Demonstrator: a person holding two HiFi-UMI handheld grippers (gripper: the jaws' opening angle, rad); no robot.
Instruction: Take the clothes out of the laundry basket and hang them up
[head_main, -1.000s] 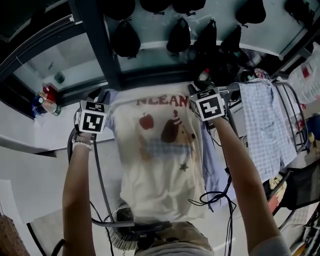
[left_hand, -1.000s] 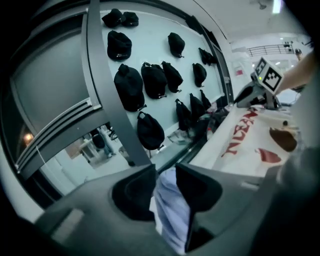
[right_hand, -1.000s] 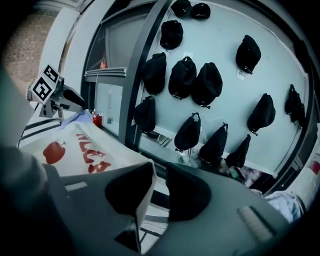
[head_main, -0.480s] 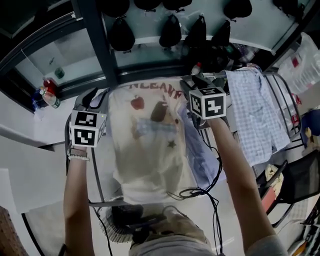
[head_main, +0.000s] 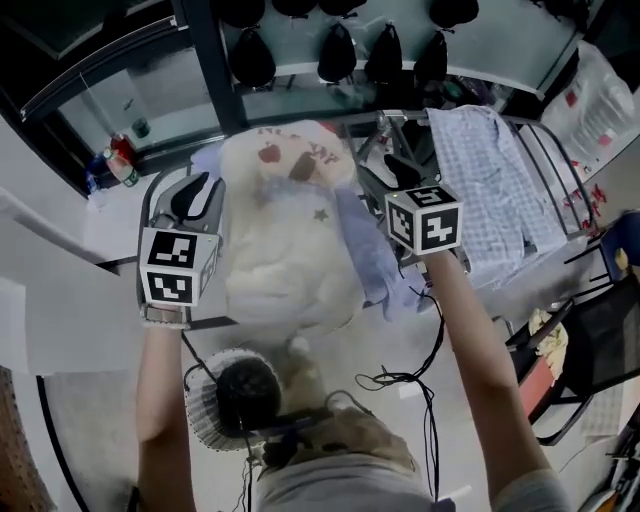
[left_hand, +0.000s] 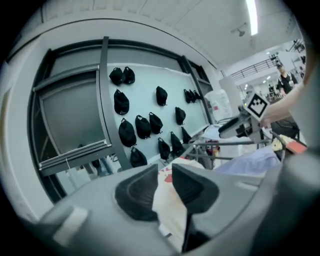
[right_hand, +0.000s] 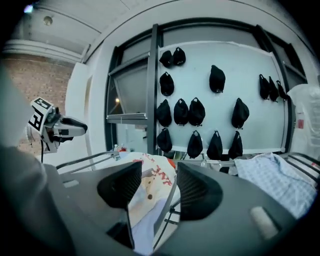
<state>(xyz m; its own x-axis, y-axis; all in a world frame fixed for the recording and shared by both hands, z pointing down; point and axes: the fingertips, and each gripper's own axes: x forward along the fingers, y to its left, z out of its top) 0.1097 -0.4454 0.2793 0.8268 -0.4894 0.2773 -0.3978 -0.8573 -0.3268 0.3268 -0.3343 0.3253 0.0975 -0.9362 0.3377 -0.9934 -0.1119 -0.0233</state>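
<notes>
A cream T-shirt (head_main: 285, 240) with a red print lies draped over the drying rack (head_main: 548, 170), on top of a lavender garment (head_main: 368, 255). My left gripper (head_main: 195, 195) is at the shirt's left edge. In the left gripper view its jaws (left_hand: 164, 175) are closing, with cream cloth (left_hand: 170, 210) filling the narrow gap between the pads. My right gripper (head_main: 400, 172) is at the shirt's right side. Its jaws (right_hand: 159, 172) are opening wide and hold nothing; the shirt (right_hand: 150, 182) lies beyond them. The white laundry basket (head_main: 205, 405), below, holds a dark garment.
A blue plaid shirt (head_main: 490, 190) hangs on the rack to the right. Black caps (head_main: 337, 55) hang on the wall behind. Bottles (head_main: 118, 165) stand on the sill at left. Cables (head_main: 420, 370) trail over the floor, and a black chair (head_main: 600, 340) stands at right.
The right gripper let go of the shirt's top corner and opened. Both grippers drew back from the top edge, and the shirt settled in a heap over the rack.
</notes>
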